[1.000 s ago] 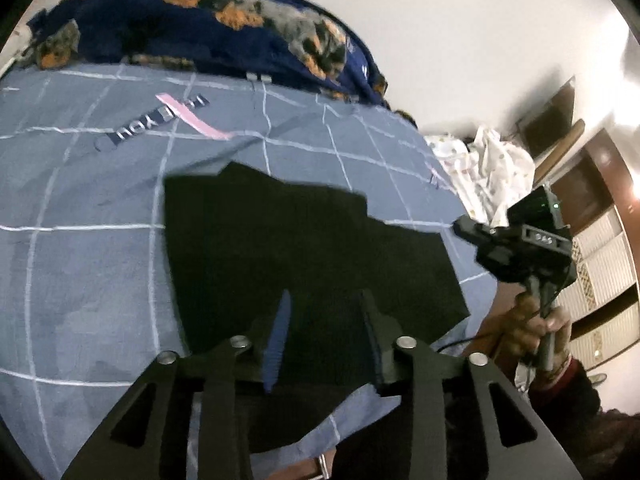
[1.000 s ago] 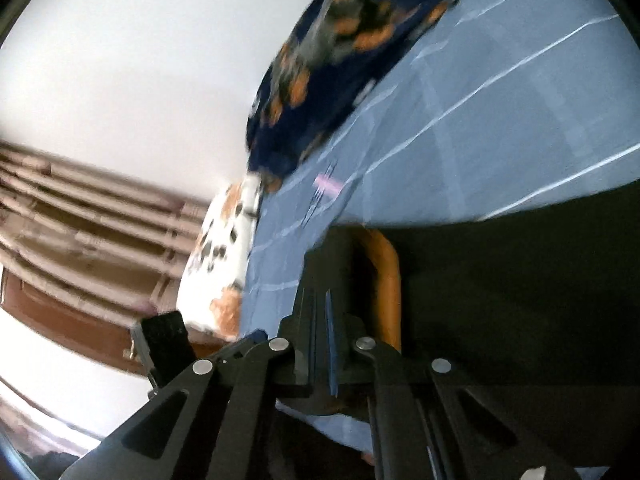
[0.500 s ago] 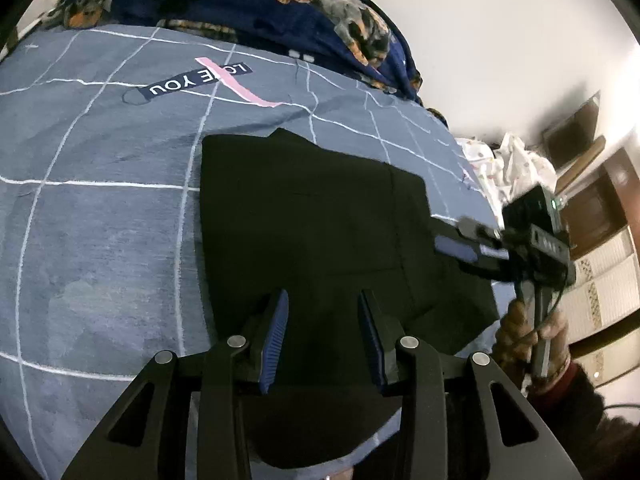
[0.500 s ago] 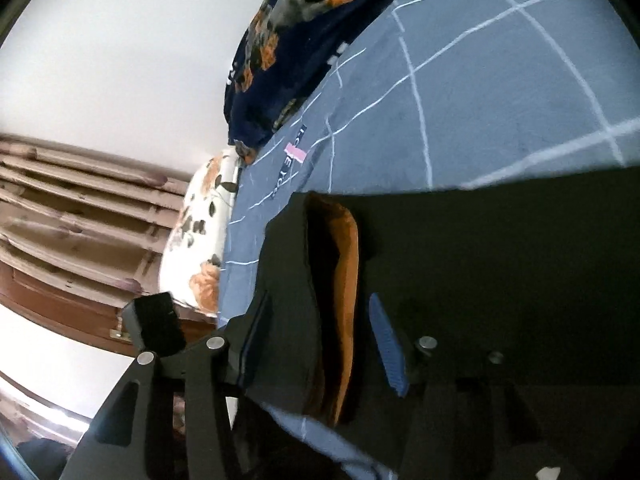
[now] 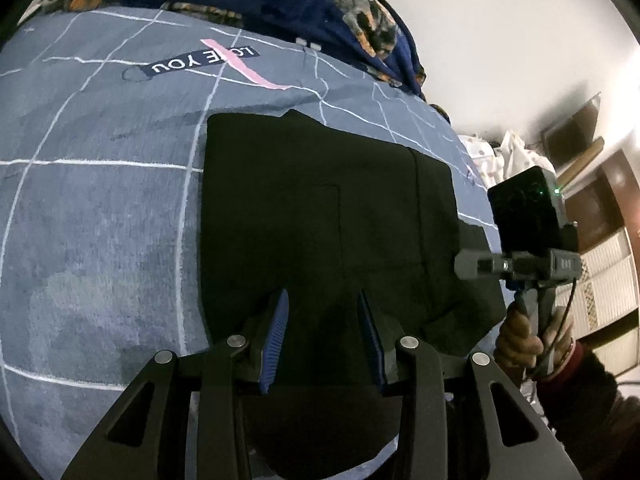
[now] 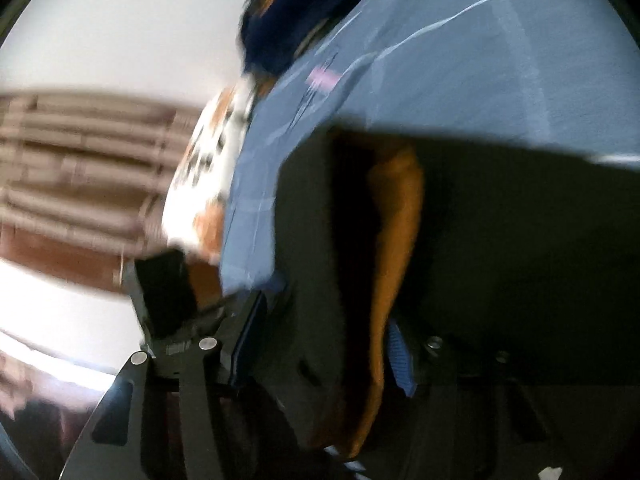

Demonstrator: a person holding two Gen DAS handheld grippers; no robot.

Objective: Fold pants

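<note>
The black pants (image 5: pixel 320 208) lie folded flat on the blue checked bed sheet (image 5: pixel 100 208). My left gripper (image 5: pixel 322 320) hovers low over their near edge, open, with dark cloth showing in the gap and its blue pads (image 5: pixel 276 340) bare. A hand (image 5: pixel 520 340) holds my right gripper (image 5: pixel 464 266) at the pants' right edge. In the blurred right wrist view the right gripper (image 6: pixel 320 340) has its jaws opening. A fold of the pants (image 6: pixel 520 240) with an orange lining (image 6: pixel 396 220) lies loose between its fingers.
A dark blue floral blanket (image 5: pixel 280 0) is heaped along the far side of the bed. A "LOVE YOU" label (image 5: pixel 204 60) is on the sheet. White laundry (image 5: pixel 504 156) and a wooden cabinet (image 5: pixel 600 220) stand to the right. A white and orange pillow (image 6: pixel 208 168) lies by the headboard.
The right gripper's jaws went from shut to wide apart, letting go of the pants' edge while it swung along the right side. The left gripper came down closer to the pants.
</note>
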